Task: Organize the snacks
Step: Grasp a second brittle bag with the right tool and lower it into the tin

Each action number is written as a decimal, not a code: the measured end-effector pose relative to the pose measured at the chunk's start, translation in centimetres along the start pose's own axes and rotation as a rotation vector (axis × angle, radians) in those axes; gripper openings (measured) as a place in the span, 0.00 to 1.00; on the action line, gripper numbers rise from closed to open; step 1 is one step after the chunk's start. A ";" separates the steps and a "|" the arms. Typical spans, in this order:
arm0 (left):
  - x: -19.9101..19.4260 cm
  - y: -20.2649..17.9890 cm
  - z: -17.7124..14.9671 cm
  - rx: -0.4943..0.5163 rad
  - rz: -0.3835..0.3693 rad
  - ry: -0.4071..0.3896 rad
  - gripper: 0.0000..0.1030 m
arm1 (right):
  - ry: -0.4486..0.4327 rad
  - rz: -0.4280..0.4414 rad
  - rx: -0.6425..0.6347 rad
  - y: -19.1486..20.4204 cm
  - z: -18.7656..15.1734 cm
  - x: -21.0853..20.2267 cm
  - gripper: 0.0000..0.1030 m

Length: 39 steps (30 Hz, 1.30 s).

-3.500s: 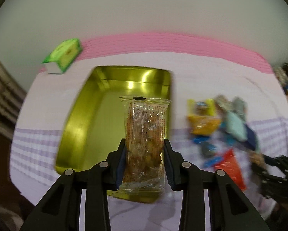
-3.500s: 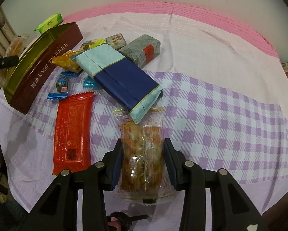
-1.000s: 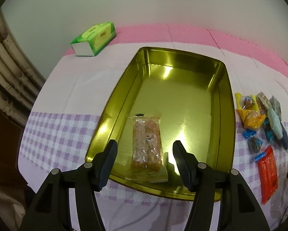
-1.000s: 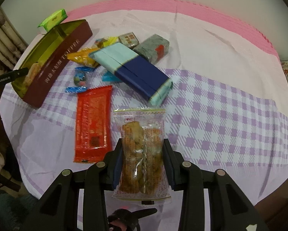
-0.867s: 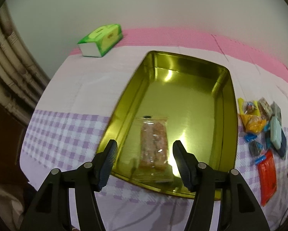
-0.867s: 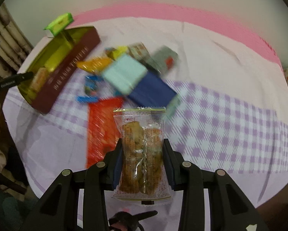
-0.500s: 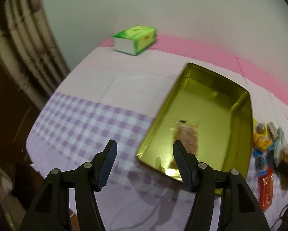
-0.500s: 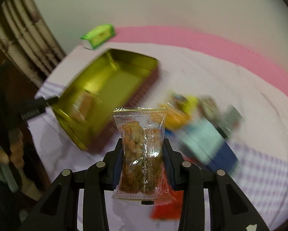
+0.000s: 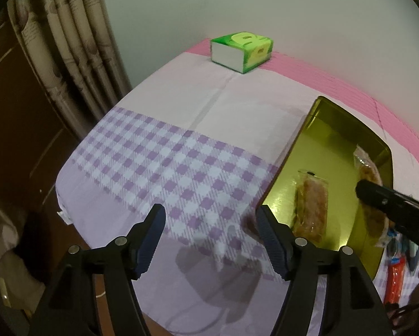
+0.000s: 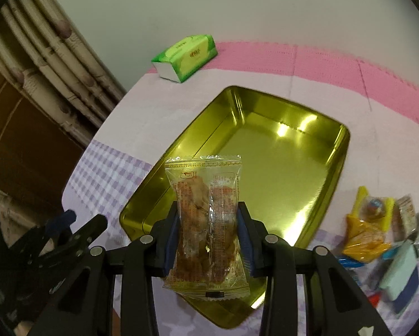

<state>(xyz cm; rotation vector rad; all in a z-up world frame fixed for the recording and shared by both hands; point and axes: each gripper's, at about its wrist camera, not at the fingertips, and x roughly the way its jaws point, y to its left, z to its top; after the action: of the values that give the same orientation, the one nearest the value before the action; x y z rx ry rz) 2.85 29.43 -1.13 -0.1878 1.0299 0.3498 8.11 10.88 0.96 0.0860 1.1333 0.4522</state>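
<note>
A gold tin [image 10: 282, 128] lies open on the cloth; it also shows in the left wrist view [image 9: 341, 151]. One clear pack of fried snacks [image 9: 311, 201] lies in the tin's near end. My right gripper [image 10: 208, 235] is shut on a second clear snack pack [image 10: 206, 212] and holds it above the tin's near end; that pack [image 9: 370, 173] and the right gripper also show in the left wrist view. My left gripper [image 9: 210, 229] is open and empty over the purple checked cloth, left of the tin.
A green tissue box [image 9: 241, 50] stands at the back by the wall. A heap of loose snacks [image 10: 377, 224] lies right of the tin, with an orange pack [image 9: 395, 282]. A curtain [image 9: 69, 56] hangs past the table's left edge.
My left gripper has pulled back and swung left, away from the tin, leaving the first pack inside. My right gripper has carried its pack from the snack pile to above the tin.
</note>
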 end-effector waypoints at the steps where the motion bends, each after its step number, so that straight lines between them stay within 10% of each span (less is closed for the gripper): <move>1: 0.0 0.0 0.0 0.000 -0.001 0.000 0.66 | 0.004 -0.003 0.008 0.1 0.0 0.4 0.34; 39: 0.2 -1.5 -0.5 0.045 -0.019 0.009 0.67 | 0.091 -0.301 -0.168 -2.4 -1.8 3.2 0.34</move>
<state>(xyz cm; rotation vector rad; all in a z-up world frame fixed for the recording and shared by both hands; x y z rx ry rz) 3.12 27.96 -1.54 -0.1581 1.0435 0.3086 8.37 9.72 -3.26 -0.2511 1.1702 0.2826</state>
